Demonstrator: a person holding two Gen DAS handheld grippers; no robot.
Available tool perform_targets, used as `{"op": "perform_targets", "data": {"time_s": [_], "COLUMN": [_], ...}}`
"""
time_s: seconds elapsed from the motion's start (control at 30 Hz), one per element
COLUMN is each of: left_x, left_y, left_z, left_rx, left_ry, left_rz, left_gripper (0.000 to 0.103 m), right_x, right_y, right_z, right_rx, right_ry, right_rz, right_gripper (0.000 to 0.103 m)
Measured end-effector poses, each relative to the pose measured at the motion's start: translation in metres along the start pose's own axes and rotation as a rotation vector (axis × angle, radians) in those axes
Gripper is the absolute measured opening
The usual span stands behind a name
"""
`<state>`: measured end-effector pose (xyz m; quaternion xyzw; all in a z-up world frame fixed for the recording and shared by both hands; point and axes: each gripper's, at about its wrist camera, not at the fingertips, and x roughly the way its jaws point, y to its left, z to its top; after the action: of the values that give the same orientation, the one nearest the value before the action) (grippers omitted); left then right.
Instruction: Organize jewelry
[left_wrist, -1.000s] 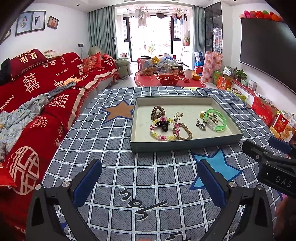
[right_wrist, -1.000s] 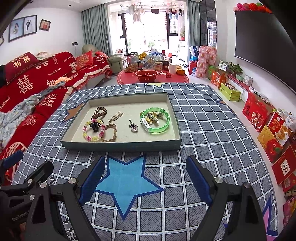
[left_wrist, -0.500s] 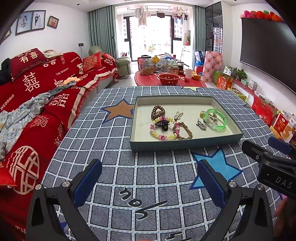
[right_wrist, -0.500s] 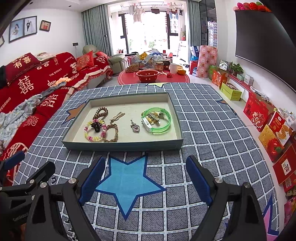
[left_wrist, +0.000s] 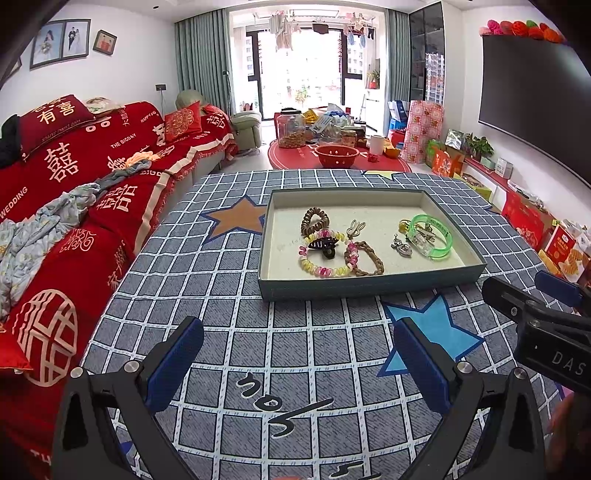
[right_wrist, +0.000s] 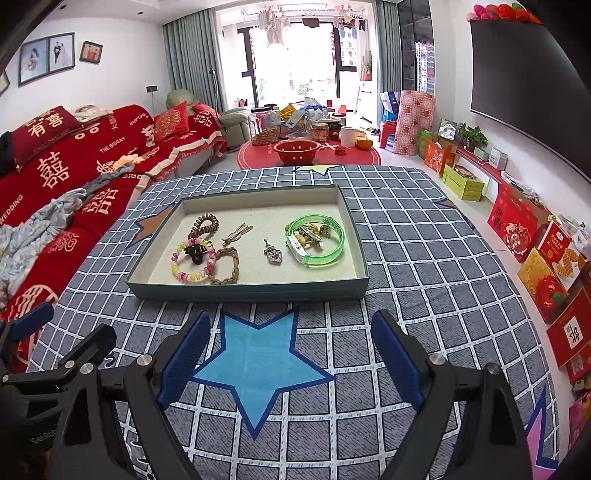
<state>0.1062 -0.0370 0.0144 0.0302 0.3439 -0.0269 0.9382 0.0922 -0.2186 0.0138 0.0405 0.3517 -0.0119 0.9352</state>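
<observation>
A shallow teal tray (left_wrist: 369, 286) (right_wrist: 251, 290) sits on the checked table cloth. In it lie a brown coil hair tie (left_wrist: 314, 218) (right_wrist: 204, 224), a pastel bead bracelet (left_wrist: 325, 268) (right_wrist: 192, 275) around a dark hair claw (left_wrist: 323, 245), a braided brown bracelet (right_wrist: 225, 266), a silver heart pendant (left_wrist: 402, 248) (right_wrist: 272, 254) and a green bangle (left_wrist: 431, 236) (right_wrist: 316, 245) holding small clips. My left gripper (left_wrist: 298, 363) and right gripper (right_wrist: 290, 360) are both open and empty, hovering over the cloth in front of the tray.
A red sofa (left_wrist: 74, 184) with a crumpled blanket runs along the left. A low red table (left_wrist: 332, 157) with jars and a red bowl stands behind. Red gift boxes (right_wrist: 546, 266) line the floor at right, under a dark TV.
Both grippers have drifted slightly toward the tray. Nothing in the tray has moved.
</observation>
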Motion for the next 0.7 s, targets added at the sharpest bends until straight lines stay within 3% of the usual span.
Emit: {"op": "perform_targets", "data": {"time_s": [0.7], "left_x": [-0.0010], "left_y": [0.0000], "left_z": [-0.0014], "left_rx": [0.000], "left_ry": [0.004], "left_rz": [-0.001], "left_gripper": [0.103], "right_x": [0.0007], "right_y": [0.0004], "right_z": [0.0004], "right_rx": [0.001], "right_ry": [0.000], "right_rz": [-0.001], "right_gripper": [0.091]}}
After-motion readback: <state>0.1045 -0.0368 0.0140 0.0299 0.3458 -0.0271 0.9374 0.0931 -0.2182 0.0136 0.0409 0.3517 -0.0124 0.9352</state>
